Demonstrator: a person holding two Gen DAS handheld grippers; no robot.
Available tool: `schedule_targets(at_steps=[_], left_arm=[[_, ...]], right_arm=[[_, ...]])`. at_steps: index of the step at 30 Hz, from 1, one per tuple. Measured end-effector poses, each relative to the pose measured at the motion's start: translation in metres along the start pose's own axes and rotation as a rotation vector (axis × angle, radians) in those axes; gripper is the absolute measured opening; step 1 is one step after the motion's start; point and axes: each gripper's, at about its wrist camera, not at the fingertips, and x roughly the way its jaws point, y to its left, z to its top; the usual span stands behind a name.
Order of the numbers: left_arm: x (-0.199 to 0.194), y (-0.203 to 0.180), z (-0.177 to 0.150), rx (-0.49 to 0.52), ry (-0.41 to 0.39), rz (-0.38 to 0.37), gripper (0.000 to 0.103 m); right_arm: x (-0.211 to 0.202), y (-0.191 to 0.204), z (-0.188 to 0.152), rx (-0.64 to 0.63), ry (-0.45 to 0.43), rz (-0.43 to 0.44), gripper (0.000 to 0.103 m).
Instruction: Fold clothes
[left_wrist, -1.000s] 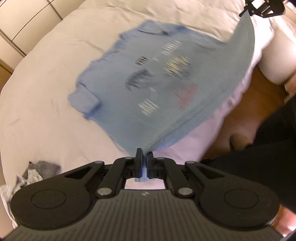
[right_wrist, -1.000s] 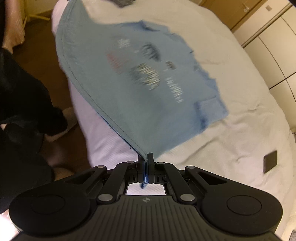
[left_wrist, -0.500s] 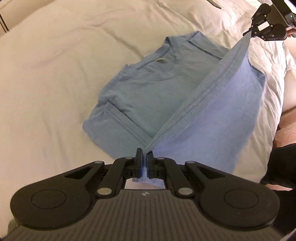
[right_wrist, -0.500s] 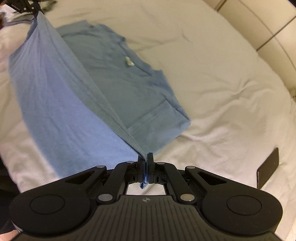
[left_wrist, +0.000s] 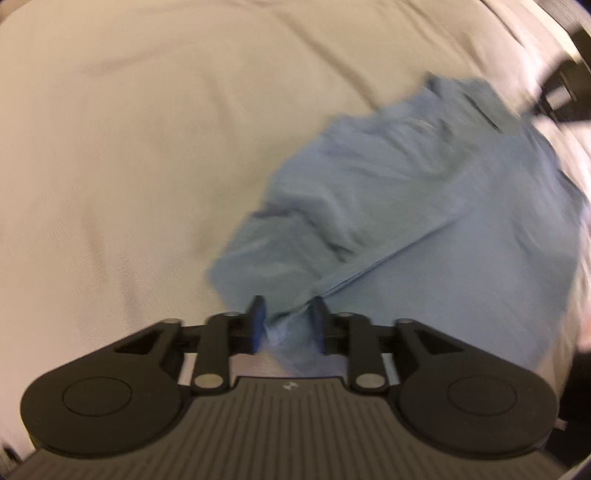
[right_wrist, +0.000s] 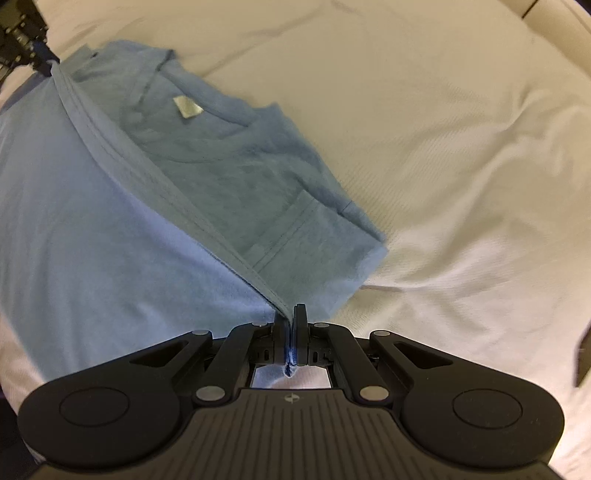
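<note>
A light blue T-shirt (right_wrist: 229, 177) lies on the white bed, its bottom half folded over toward the collar, with a white neck label (right_wrist: 187, 107) showing. My right gripper (right_wrist: 291, 317) is shut on the shirt's hem corner, low over the bed. My left gripper (left_wrist: 287, 317) has its jaws apart with the other hem corner of the shirt (left_wrist: 388, 206) lying loose between them; that view is blurred. The left gripper also shows in the right wrist view (right_wrist: 37, 55) at the top left, at the far end of the hem.
The white bedspread (right_wrist: 443, 147) stretches all around the shirt. A dark flat object (right_wrist: 583, 354) lies on the bed at the right edge. Cream cupboard fronts (right_wrist: 554, 18) show beyond the bed's far right corner.
Both grippers have carried the hem forward and down over the shirt. The left gripper has opened and let go of its corner. The right gripper still grips its corner.
</note>
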Motion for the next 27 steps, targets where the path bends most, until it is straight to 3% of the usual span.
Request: schedule_targets(at_steps=[4,6,9,19,23,27], left_arm=[[-0.017,0.016,-0.015,-0.149,-0.052,0.037,0.024],[-0.026,0.022,-0.024,-0.215,-0.073,0.044,0.024],[-0.03,0.021,-0.033,-0.26,-0.075,0.014,0.026],[-0.008,-0.004,-0.022,-0.213,-0.045,0.003,0.025],[-0.007,-0.015,-0.018,-0.168,-0.034,0.02,0.005],[-0.008,-0.019,-0.016,-0.147,-0.031,0.043,0.002]], right_arm=[[0.01,-0.015,0.002,0.082,-0.043,-0.07,0.008],[0.005,-0.024,0.0,0.148,-0.081,-0.073,0.017],[0.001,-0.026,-0.011,0.185,-0.097,-0.047,0.018],[0.005,-0.032,-0.042,0.319,-0.143,0.027,0.021],[0.009,-0.037,-0.049,0.363,-0.168,0.044,0.025],[0.01,-0.043,-0.052,0.428,-0.213,0.074,0.025]])
